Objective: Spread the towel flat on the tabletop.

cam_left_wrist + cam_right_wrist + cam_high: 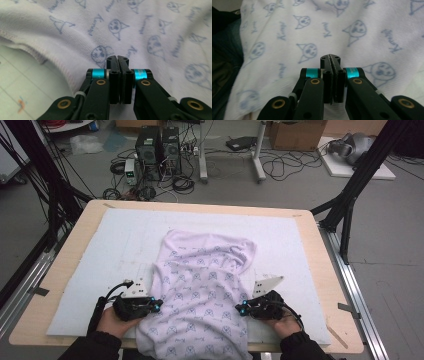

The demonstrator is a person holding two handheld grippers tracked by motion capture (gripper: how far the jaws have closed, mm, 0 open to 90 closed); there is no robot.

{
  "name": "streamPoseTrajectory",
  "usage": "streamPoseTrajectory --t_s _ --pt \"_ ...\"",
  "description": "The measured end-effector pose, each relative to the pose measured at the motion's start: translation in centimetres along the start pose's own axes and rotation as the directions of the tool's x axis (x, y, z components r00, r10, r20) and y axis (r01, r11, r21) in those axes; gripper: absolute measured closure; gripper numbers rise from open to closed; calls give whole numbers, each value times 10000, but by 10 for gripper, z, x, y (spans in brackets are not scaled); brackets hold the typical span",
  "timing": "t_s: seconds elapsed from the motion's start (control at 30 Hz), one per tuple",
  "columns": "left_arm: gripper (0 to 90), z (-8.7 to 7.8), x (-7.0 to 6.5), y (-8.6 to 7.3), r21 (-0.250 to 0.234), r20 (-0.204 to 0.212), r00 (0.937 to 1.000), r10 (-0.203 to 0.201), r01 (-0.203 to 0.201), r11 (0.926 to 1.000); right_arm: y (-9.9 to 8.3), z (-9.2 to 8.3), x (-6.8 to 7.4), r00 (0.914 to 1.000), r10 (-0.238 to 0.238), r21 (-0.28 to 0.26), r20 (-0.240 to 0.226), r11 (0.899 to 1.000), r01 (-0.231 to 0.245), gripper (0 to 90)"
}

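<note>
A pale printed towel [200,290] lies rumpled on the white mat [100,250] at centre of the wooden table [75,225], its near end draped over the table's front edge. At left, the left gripper [156,306], held in the person's left hand [112,320], sits at the towel's left edge w/ jaws pressed together; in the left gripper view the tips [117,60] meet w/ no cloth seen between them, towel just beyond and hem running off to the left over the mat. At right, the right gripper [241,309] sits at the towel's right edge, jaws likewise closed; in the right gripper view [330,58] printed cloth lies right behind the tips, nothing visibly pinched.
</note>
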State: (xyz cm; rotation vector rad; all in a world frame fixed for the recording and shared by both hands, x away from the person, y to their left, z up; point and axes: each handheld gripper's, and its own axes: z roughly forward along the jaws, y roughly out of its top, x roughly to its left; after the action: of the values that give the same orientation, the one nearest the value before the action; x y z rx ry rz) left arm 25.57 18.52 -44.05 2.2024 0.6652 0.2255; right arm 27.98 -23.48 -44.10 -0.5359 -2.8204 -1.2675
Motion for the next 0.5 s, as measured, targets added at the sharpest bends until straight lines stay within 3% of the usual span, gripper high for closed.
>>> streamPoseTrajectory --t_s 0.2,0.23,0.3,0.37,0.43,0.5 --pt "875 -22 -13 -11 -236 50 9999 115 -113 9997 -5 -6 23 9992 -291 -102 -289 9995 289 893" --pt "856 -25 -13 -12 -254 -33 9999 123 -124 9996 -5 -8 25 9989 -415 -122 -232 9991 412 836" --pt "721 -25 -11 -10 -399 11 10000 65 -64 9992 -4 -9 22 9997 -141 -198 -210 9997 137 730" --pt "654 -21 -9 -8 -439 42 10000 64 -62 9990 -3 -8 17 9997 40 -160 241 9999 -36 606" --pt "626 -13 -6 -5 -292 -78 9999 135 -137 9995 -2 -3 10 9989 263 -37 389 9997 -261 603" --pt "612 -3 -2 -2 -70 -16 10000 58 -58 10000 -2 2 6 9987 111 164 502 9998 -120 672"
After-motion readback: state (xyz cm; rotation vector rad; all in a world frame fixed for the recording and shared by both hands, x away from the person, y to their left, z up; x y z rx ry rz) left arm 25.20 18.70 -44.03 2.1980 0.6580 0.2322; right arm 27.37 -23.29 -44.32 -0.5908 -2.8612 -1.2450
